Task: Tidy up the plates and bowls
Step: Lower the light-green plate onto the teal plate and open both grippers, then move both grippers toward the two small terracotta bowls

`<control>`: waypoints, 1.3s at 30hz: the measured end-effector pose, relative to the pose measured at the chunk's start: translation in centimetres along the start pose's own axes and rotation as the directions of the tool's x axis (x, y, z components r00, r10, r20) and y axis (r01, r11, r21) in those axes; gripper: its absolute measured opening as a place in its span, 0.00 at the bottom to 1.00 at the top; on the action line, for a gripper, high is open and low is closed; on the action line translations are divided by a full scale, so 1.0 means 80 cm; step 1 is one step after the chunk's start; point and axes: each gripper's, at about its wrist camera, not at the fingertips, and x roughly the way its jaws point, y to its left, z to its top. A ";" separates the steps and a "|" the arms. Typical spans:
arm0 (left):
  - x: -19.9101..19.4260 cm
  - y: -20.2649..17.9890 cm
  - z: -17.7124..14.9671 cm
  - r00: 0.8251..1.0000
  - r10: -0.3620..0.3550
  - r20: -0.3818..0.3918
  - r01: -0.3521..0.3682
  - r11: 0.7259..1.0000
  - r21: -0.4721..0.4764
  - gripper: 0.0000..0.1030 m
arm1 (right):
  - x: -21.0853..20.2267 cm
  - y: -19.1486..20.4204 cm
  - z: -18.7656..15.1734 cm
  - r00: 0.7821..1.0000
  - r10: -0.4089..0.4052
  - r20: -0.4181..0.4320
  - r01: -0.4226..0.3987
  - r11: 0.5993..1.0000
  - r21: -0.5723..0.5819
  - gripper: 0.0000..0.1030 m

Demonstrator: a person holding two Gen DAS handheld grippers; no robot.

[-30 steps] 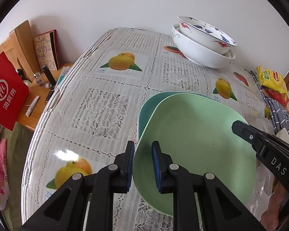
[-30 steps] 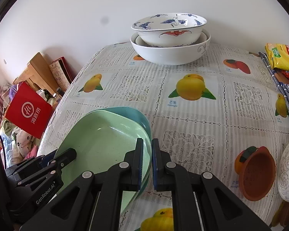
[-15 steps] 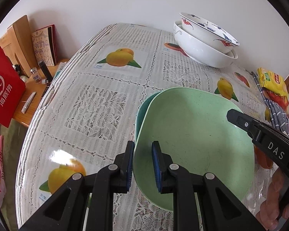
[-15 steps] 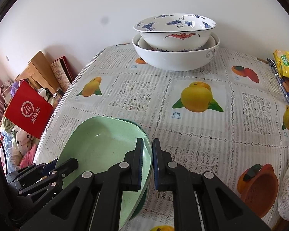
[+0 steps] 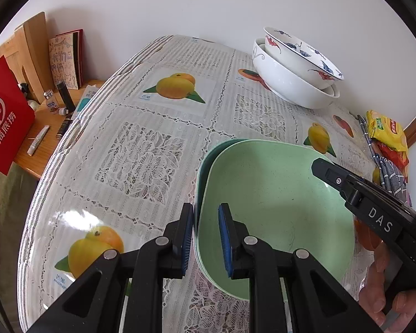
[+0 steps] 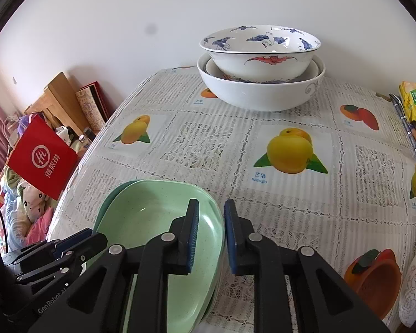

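The left gripper [image 5: 205,238] straddles the left rim of the stacked plates, one pad outside and one inside over the light green plate [image 5: 274,208]; a visible gap remains between the blue pads and the rim, so its jaws look released rather than clamped. The right gripper [image 6: 211,238] does the same on the opposite, right rim of the light green plate [image 6: 152,222], its left finger inside the dish and its right finger outside, also with daylight on both sides of the rim, so it reads as loosened too. The light green plate sits nested in a teal plate [image 5: 205,163] of the same rounded-square shape, whose edge shows only as a thin band along the left and far side. The pair rests on the near part of the table [image 5: 141,152], between the two grippers, each claw directly at its own side of the rim, so neither is nearer than the other. Beyond them, at the far edge by the wall, a blue-and-red patterned bowl [image 6: 259,52] sits inside a larger white bowl [image 6: 260,91], well apart from the plates. To the near right lie a small orange bowl [image 6: 374,280] and the edge of a white floral dish [image 6: 413,285]. My judgement is that the plate stack is placed, and the grippers need to draw back toward the near side.
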 end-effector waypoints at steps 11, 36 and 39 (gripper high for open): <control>-0.035 -0.016 -0.004 0.998 -0.024 0.054 0.023 0.999 0.027 0.25 | -0.040 -0.008 -0.017 1.000 -0.006 0.019 0.006 1.000 0.014 0.30; -0.095 -0.180 -0.063 0.983 -0.151 0.109 0.124 0.968 0.218 0.53 | -0.247 -0.170 -0.142 0.930 -0.340 0.138 0.314 0.932 0.180 0.44; -0.092 -0.205 -0.068 0.983 -0.165 0.082 0.141 0.959 0.246 0.53 | -0.263 -0.199 -0.159 0.931 -0.346 0.113 0.317 0.923 0.217 0.44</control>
